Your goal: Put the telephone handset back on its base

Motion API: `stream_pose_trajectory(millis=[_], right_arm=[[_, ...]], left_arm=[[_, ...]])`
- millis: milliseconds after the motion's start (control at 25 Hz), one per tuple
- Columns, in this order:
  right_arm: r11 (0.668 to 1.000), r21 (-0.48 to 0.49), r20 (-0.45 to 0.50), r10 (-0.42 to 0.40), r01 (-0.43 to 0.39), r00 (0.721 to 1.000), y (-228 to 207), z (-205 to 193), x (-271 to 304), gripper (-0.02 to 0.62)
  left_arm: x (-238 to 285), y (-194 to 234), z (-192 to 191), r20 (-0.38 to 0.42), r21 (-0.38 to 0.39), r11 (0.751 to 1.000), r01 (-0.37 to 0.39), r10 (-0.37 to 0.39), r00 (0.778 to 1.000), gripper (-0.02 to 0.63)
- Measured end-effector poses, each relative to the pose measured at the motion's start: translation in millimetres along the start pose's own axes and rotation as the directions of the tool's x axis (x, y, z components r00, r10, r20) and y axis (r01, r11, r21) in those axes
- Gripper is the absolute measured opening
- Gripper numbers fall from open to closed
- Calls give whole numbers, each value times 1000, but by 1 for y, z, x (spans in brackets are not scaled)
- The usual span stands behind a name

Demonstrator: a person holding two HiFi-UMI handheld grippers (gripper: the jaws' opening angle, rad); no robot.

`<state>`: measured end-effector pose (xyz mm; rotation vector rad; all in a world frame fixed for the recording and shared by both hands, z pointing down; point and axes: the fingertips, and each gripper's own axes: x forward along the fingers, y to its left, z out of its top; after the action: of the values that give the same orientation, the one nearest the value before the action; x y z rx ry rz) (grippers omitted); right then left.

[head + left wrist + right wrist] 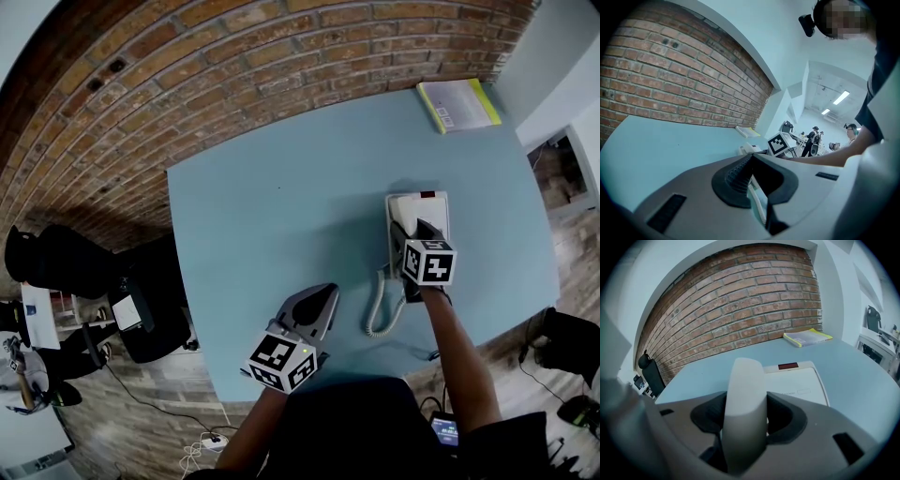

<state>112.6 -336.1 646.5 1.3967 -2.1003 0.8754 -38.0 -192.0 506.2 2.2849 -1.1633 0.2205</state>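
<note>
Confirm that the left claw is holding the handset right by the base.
No, it is the right claw that holds the handset right by the base; the right gripper view shows it clamped between the jaws. The left claw is shut on nothing.

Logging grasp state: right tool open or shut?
Shut on the handset: the jaws of the right tool press both its sides, base just beyond.

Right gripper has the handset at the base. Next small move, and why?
Probably ease the right gripper straight down. Its jaws clamp the handset, lined up along the left side of the telephone base; I can't tell whether it is seated yet. The left gripper is shut, empty, off to the side.
</note>
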Motion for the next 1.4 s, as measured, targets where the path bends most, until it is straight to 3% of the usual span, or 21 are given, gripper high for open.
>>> stream_pose_trajectory(millis=[1400], right_arm=[[997,-61,11,-56,56,998,3,-1,3,227]], left_arm=[[0,1,-5,-3,-20,1000,4,-4,1000,9]])
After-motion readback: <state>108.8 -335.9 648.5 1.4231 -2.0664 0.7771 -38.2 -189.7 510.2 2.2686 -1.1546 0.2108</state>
